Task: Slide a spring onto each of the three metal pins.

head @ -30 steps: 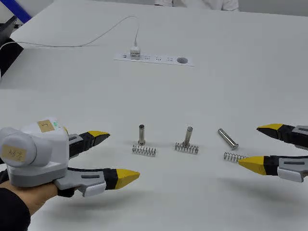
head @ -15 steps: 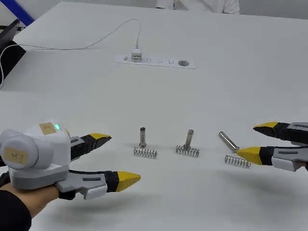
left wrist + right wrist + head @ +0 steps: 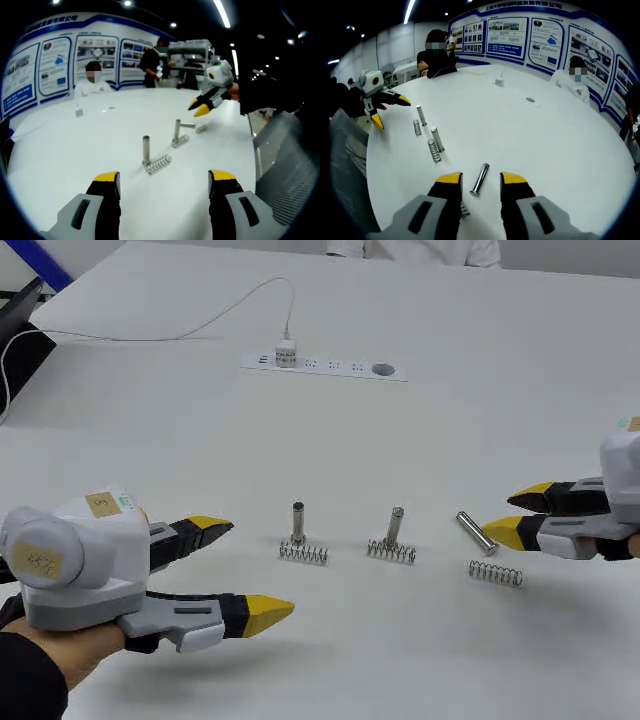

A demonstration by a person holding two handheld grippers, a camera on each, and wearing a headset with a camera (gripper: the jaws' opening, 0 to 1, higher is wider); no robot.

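Zero springs on pins yet, all 3 to do. L gripper [image 3: 245, 567] hovers empty, jaws wide, well apart from the parts. Left pin [image 3: 298, 520] stands upright, left spring [image 3: 303, 553] lying just in front. Middle pin [image 3: 395, 525] upright too, middle spring [image 3: 390, 552] at its foot. Right pin [image 3: 476, 532] lies flat, right spring [image 3: 495, 573] near it; R gripper [image 3: 512, 515] empty, jaws narrowed, tips just beside that pin.

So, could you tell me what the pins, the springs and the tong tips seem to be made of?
The pins look like polished steel: silvery, with bright highlights along the shaft. The springs seem thin bare steel wire, grey and coiled. The tongs of the left gripper and right gripper have matte yellow tips on black, probably plastic or rubber.
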